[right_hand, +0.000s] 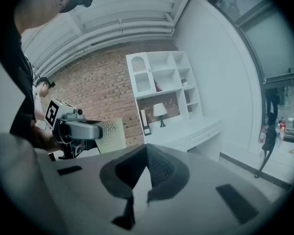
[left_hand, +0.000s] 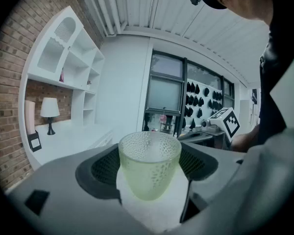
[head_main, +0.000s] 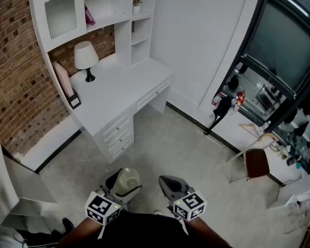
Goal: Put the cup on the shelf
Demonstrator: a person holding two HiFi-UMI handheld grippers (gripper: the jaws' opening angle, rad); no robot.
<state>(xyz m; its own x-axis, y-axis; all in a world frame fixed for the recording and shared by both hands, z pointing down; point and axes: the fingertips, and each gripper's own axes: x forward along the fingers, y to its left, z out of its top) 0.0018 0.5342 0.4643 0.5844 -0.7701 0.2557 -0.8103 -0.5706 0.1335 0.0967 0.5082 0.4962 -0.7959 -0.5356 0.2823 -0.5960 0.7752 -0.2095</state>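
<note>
Left gripper (head_main: 123, 186): pinching the pale green, dimpled translucent glass cup (left_hand: 149, 165). The cup sits upright between the dark ribbed pads, one pad on each side wall, rim up, and looks empty.

Right gripper (right_hand: 146, 151): jaws pressed together at the tips, nothing between them. It is just beside the left one, both low in the head view, close to the person's body.

Cup position: over the grey floor (head_main: 170, 149), well apart from the white desk (head_main: 119, 92) and not on the shelf. The white shelf unit with open cubbies (head_main: 119, 4) stands on the back of the desk against the red brick wall (head_main: 15, 61).

On the desk:
- a white-shaded lamp on a black base (head_main: 86, 60)
- a pinkish flat folder leaning at the left end (head_main: 62, 79)
- a small black-framed card (head_main: 75, 101) beside the folder; its print is too small to read

A small potted plant (head_main: 137, 4) sits in an upper cubby.

Markings: each gripper carries a cube with black-and-white square code patterns, left cube (head_main: 102, 208) and right cube (head_main: 190, 204). These are patterns only, not letters.

To the right is a dark-framed glass front (head_main: 279, 40), with black items hanging behind it, probably bags.
</note>
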